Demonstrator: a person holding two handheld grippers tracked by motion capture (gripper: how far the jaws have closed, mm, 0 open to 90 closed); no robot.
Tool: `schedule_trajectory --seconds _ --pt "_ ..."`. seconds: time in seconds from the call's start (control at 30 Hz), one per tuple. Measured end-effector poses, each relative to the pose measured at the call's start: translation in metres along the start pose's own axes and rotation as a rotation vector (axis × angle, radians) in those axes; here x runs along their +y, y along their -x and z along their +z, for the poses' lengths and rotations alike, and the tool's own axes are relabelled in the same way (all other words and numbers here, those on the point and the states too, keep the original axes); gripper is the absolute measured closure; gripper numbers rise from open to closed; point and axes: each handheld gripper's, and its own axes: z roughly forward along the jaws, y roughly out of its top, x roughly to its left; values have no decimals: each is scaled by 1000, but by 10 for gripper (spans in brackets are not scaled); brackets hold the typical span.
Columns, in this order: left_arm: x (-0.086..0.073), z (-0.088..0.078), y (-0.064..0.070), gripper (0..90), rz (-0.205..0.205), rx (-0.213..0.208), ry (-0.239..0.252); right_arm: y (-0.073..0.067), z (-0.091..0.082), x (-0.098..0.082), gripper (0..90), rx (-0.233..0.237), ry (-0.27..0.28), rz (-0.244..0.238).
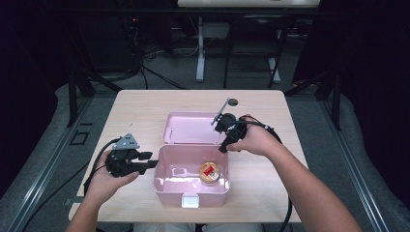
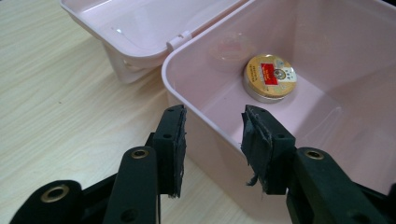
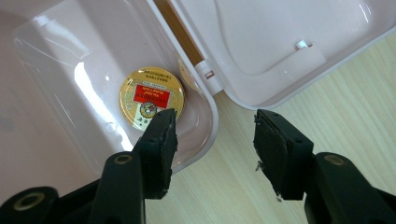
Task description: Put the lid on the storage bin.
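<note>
box (image 1: 170, 186) long axis left-right, lid (image 1: 188, 128) open rearward, tin (image 1: 210, 172) label-up inside.

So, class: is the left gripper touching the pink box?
Apart. The left gripper view shows the left gripper open, its jaws either side of the pink box wall with gaps.

From my feed, the counter (image 1: 145, 104) is pale wood grain with rounded corners, standing on grey carpeted floor (image 1: 164, 72). Black metal frame rails (image 1: 41, 166) run along both sides of it. Beyond its far edge I see the white legs of another table (image 1: 200, 53), dark chair legs (image 1: 278, 58) and loose cables (image 1: 154, 72) on the floor. The surroundings sit in deep shadow behind black drapes (image 1: 377, 72).
</note>
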Motion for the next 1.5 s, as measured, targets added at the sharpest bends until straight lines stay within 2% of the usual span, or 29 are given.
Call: schedule_trajectory --seconds 0.17,0.47,0.6,0.7,0.83,1.0,1.17,1.37,1.5 --pt "-1 6 3 639 2 0 -14 3 0 0 507 -20 13 21" --pt "-1 11 5 724 5 12 -23 10 -7 3 511 -55 88 75" --pt "-2 11 5 744 -17 7 -17 17 -5 4 511 -64 113 134" --pt "-2 10 5 747 -13 11 -20 21 -2 4 511 -76 129 161" --pt "-2 10 6 738 -4 6 -27 29 1 3 513 -85 164 226" --pt "-2 10 7 744 -2 6 -30 39 7 6 511 -110 159 295" --pt "-1 9 8 755 3 7 -32 47 14 11 512 -118 177 353" --pt "-2 8 8 757 0 0 -31 58 23 13 531 -121 231 478" --pt "-3 8 8 756 -3 0 -23 64 31 11 555 -137 254 524"
